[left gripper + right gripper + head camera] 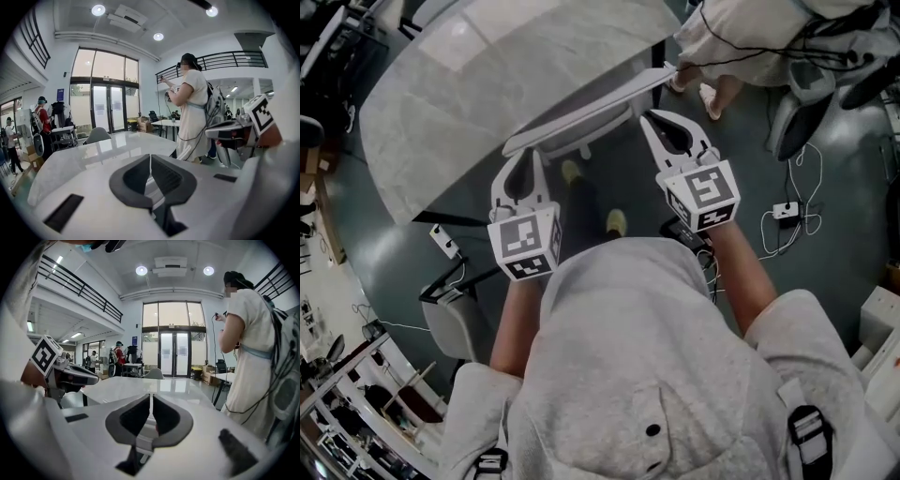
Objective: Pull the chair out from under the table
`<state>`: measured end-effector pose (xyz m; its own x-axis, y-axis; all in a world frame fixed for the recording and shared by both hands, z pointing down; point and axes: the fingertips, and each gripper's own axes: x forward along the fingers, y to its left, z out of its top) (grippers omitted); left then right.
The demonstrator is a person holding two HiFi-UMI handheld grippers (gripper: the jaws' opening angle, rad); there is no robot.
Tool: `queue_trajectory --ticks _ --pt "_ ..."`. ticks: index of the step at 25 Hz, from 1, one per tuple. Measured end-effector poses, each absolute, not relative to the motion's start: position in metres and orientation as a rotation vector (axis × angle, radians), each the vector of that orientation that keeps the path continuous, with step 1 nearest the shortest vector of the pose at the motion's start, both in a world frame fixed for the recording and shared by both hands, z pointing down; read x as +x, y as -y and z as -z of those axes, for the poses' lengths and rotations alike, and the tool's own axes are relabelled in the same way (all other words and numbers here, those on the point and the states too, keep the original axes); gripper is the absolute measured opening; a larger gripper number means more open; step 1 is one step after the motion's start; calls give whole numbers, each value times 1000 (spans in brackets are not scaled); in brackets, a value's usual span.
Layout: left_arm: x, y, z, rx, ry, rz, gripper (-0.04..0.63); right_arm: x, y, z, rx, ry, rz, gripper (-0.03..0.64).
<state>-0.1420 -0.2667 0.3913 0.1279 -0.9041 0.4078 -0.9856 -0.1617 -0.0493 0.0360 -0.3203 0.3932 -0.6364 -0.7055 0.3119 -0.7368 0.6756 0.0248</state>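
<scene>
Nearest, the person's two hands each hold a gripper level with the other. The left gripper (527, 159) has its jaws shut with only a hairline slit between the pads and nothing in them. The right gripper (647, 116) is the same: closed and empty. Each gripper view confirms this, with the dark pads meeting edge to edge and no object between them.

Just past the tips is the chair (581, 117). Its pale top rail runs slantwise across the head view, and the rest is tucked under the desk (487, 84). The left gripper points at the rail's left end and the right gripper at its right end. Both are close to the rail, but I cannot tell if either touches it.

The step in hand appears to be the approach, with the grasp not yet made. To do it well:
- Open both pairs of jaws before closing in.
- Set one gripper on each end of the rail so the load is even.
- Close firmly, then draw straight back, keeping both hands level so the chair does not twist against the desk edge.
- Step back clear of the chair's legs, and mind the cable (787, 211) on the floor to the right.

Farther off, another person (722, 37) stands beyond the desk's corner.
</scene>
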Motion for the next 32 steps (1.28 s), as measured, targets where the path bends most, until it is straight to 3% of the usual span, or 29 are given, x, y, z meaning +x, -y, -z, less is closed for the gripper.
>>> queue_trajectory --ticks 8,11,13,16,20,32 --pt "-146 298 -430 2234 1677 -699 25 14 350 -424 969 2470 -39 29" --pt "-143 306 -460 2260 1494 -860 171 11 365 -449 856 2364 31 59" --pt "-143 312 -480 2273 1384 -1006 200 11 376 -467 762 2279 102 139" --pt "-148 320 -508 2278 1243 -1233 226 15 390 -496 582 2113 278 158" --pt "-148 327 -538 2257 1075 -1365 227 24 406 -542 334 1886 437 165" --pt "-142 331 -583 2181 627 -1610 213 29 433 -602 13 1691 422 170"
